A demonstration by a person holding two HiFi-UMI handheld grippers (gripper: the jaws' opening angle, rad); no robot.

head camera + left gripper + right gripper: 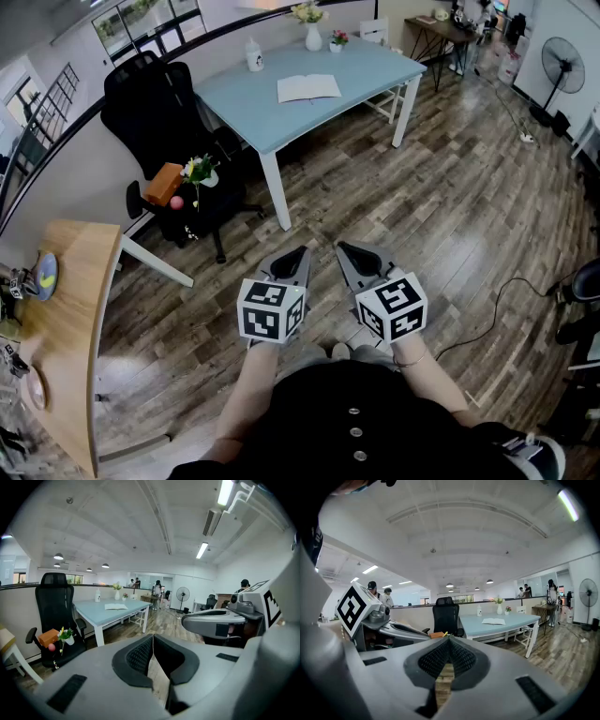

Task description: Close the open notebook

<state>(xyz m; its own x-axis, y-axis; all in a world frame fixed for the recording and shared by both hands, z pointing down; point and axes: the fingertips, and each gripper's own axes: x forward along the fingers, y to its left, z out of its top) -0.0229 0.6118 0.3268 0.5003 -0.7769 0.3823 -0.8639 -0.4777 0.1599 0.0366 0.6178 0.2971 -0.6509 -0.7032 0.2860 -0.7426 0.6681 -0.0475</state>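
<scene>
The left tool (298, 253) and right tool (346, 248) hang side by side over the wooden floor (450, 206), each with its jaws together on nothing. Far off, the open notebook (308, 87) lies flat on the light-blue bench (244, 108), near a white vase (313, 37).

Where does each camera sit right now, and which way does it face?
Head view: on the head, steeply down; shows left tongs, right tongs, forearms, torso.
Left gripper view: on left tongs, along its shut jaws toward the table; right tongs alongside.
Right gripper view: likewise, left tongs alongside.
All share the open notebook on the table.
</scene>
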